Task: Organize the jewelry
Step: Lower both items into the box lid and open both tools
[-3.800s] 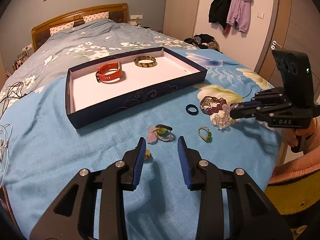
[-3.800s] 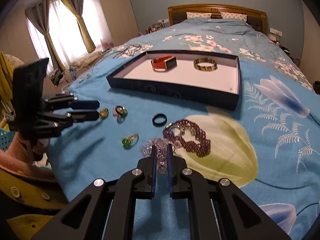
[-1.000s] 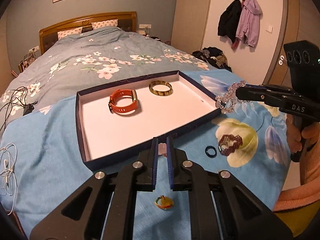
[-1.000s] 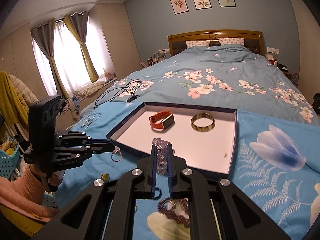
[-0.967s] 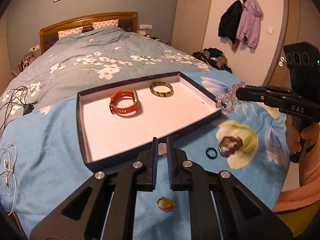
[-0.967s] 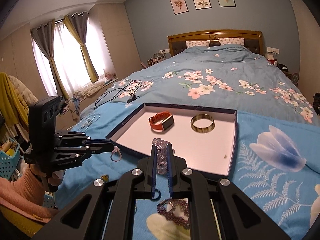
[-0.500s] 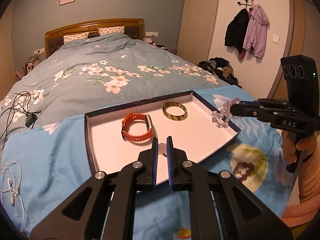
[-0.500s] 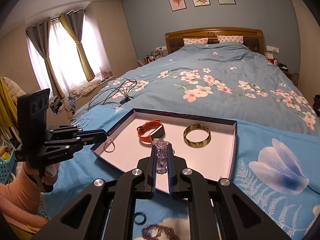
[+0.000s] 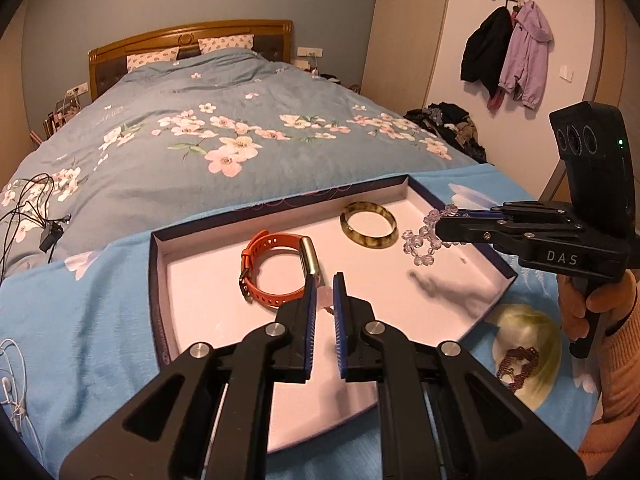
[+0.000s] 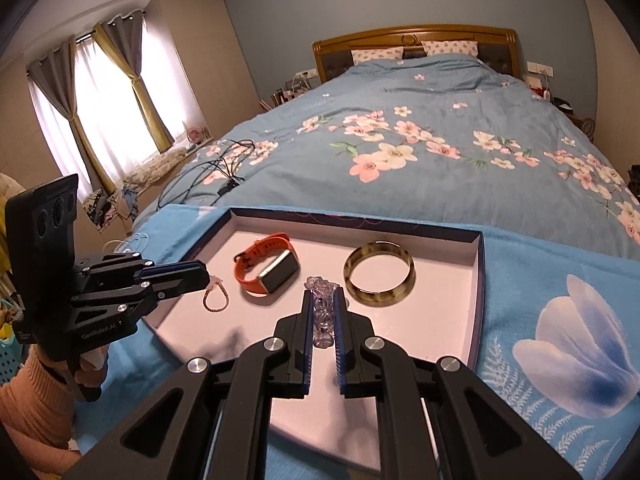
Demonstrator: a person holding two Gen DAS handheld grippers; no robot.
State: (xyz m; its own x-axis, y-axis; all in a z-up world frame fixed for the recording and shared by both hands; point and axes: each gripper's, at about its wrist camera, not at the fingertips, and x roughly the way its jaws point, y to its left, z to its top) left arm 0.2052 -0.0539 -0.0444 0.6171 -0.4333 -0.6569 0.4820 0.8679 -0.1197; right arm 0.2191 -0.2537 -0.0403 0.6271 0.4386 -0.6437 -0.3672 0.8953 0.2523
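Note:
A dark blue tray (image 9: 280,202) with a white floor lies on the bed, holding an orange watch (image 9: 276,272) and a mottled bangle (image 9: 368,224). My left gripper (image 9: 324,286) hovers over the tray's near part, shut on a small pink bead bracelet (image 9: 325,299). From the right wrist view that bracelet (image 10: 216,296) dangles from the left gripper (image 10: 203,275) above the tray's left end. My right gripper (image 10: 323,296) is shut on a clear bead bracelet (image 10: 322,310), just short of the watch (image 10: 268,266) and bangle (image 10: 379,267). It (image 9: 440,230) reaches in over the tray's right side, clear beads (image 9: 420,240) hanging.
A purple bead bracelet (image 9: 518,360) lies on the blue blanket right of the tray. Black cables (image 9: 40,216) and white earphones (image 9: 10,384) sit at the bed's left side. Coats (image 9: 508,48) hang on the right wall. A hand in an orange sleeve (image 9: 616,360) holds each gripper.
Both grippers have moved forward from the blanket's loose jewelry to above the tray, each carrying its bracelet. The left gripper, open several seconds ago, is now shut.

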